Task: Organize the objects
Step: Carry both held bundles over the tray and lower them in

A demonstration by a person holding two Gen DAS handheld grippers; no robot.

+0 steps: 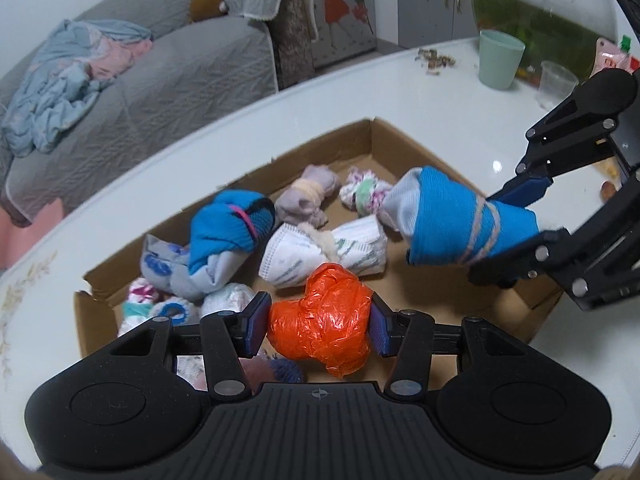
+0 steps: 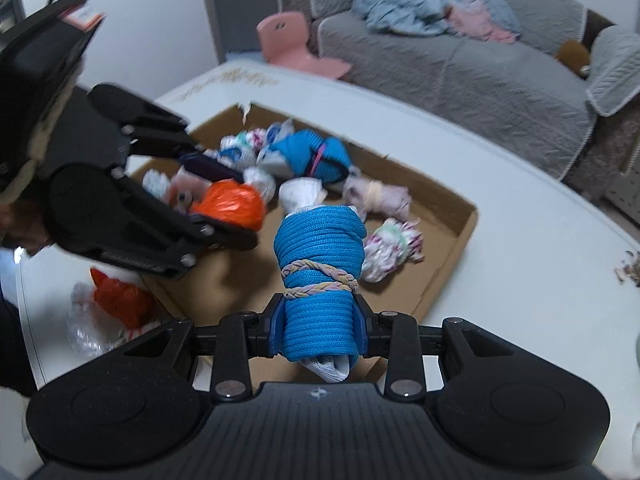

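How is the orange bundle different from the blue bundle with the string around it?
The orange bundle is crinkly, shiny plastic; the blue bundle is knitted cloth. The blue bundle is long and tied with a braided band; the orange one is lumpy, with no tie showing. Both are gripped in a claw above the cardboard box.

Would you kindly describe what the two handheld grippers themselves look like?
Both the left gripper and the right gripper are matte black plastic, with ribbed bodies, round side bulges, silver rivets on jointed links, blue finger pads and a small compass-like mark.

Crinkled glossy orange plastic bag, ribbed blue knit cloth roll, matt brown cardboard box, glossy white table, quilted grey cloth sofa.
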